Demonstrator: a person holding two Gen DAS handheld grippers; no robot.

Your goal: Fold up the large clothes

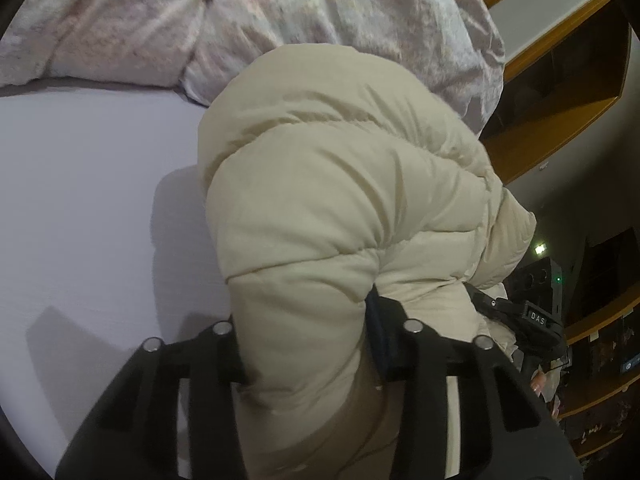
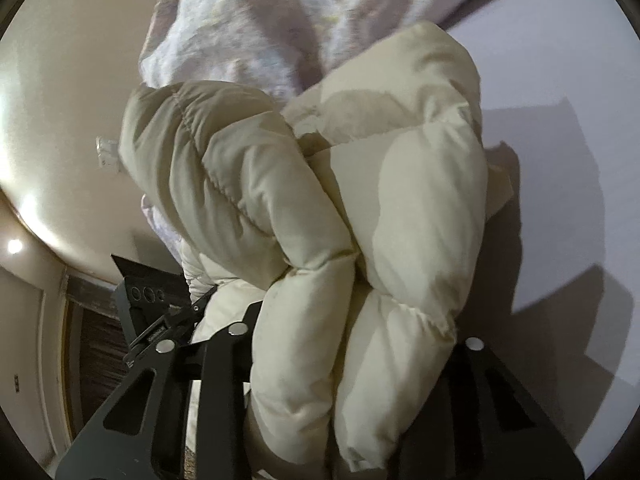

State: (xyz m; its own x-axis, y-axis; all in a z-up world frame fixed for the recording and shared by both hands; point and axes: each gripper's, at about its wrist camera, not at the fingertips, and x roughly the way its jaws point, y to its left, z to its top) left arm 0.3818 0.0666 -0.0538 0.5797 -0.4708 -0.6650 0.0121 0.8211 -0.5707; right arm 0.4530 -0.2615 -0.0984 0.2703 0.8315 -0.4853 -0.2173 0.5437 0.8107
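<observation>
My left gripper (image 1: 308,344) clamped a fold of the cream puffer jacket (image 1: 340,184), my right gripper (image 2: 352,344) pinched its bunched quilting, floral duvet (image 1: 160,32) upper left, lilac sheet (image 1: 80,200) at left.

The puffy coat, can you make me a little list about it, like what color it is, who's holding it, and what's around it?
thing: puffy coat
color: cream
state: bunched up, not folded flat
left gripper: shut on a thick roll of the coat
right gripper: shut on a bulky bunch of the coat
under it: pale lilac bed sheet
behind it: crumpled pastel blanket
off to the side: wooden shelves
</observation>
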